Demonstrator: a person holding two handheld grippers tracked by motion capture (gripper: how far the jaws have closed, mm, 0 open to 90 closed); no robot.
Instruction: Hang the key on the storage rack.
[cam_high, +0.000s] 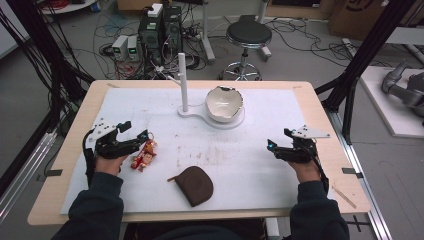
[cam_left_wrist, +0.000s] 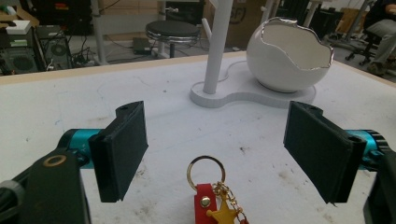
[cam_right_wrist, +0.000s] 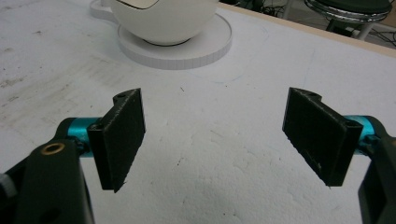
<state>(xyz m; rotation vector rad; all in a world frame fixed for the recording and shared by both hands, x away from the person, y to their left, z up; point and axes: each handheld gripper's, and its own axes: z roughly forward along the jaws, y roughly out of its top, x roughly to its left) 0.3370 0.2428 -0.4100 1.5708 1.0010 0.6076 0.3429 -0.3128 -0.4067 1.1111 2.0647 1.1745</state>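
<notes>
The keychain (cam_high: 144, 155) lies untouched on the bench (cam_high: 240, 160) at lower left of the high view, just beside the left tool (cam_high: 136, 131), whose jaws gape wide around nothing. The right tool (cam_high: 278, 138) is likewise spread and empty. Grasping appears not yet begun.

A keychain (cam_high: 144, 156) is seen lying flat on the white-covered desk (cam_high: 250, 165), near the left edge, just beside the left tool (cam_high: 136, 134). A small red-and-tan figure charm is attached; details are too small to be told in the high view. In the left gripper view, a gold split ring (cam_left_wrist: 206, 171) is seen lying flat, joined to a red strap (cam_left_wrist: 204, 205) with a brass stud, and a gold star charm (cam_left_wrist: 225, 212) on a short chain is laid over the strap. The ring is positioned between the wide-apart jaws, untouched by either.
</notes>
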